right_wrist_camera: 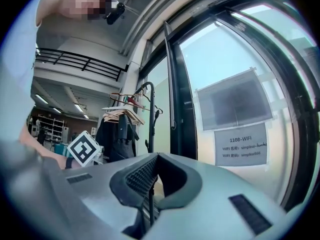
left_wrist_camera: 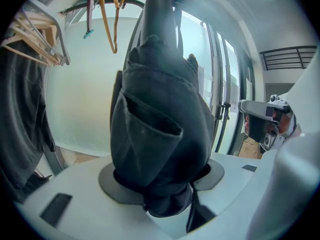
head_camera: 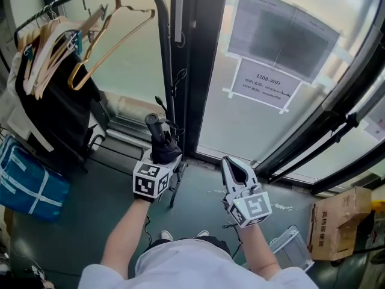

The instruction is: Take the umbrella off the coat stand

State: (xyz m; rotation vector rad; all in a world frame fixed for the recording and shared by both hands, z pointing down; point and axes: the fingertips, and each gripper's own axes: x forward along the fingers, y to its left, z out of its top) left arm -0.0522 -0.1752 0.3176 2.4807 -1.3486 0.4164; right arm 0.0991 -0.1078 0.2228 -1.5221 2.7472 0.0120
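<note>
The fingers (left_wrist_camera: 107, 183) of the left gripper (head_camera: 163, 156) were clamped, partway open, on the folded black umbrella (head_camera: 157, 136), their pads pressing into its bunched cloth low on the bundle. The umbrella stood nearly upright in that grip, handle up, just beside the black pole of the stand (head_camera: 167, 59). Whether any part of it touched the pole could not be told. In the left gripper view the dark cloth filled the middle, rising from between the fingers toward the stand's top bar.

The fingers (right_wrist_camera: 134, 176) of the right gripper (head_camera: 228, 162) were closed together at the tips with nothing between them. That gripper was to the right of the umbrella and apart from it, pointing toward the glass door (head_camera: 271, 137).

Wooden hangers (head_camera: 90, 38) and a black garment (head_camera: 57, 113) hung from the stand's bar at upper left, with a blue bag (head_camera: 27, 185) below them. A paper sign (head_camera: 264, 86) was taped to the glass. A cardboard box (head_camera: 337, 221) sat on the floor (head_camera: 108, 191) at lower right.
</note>
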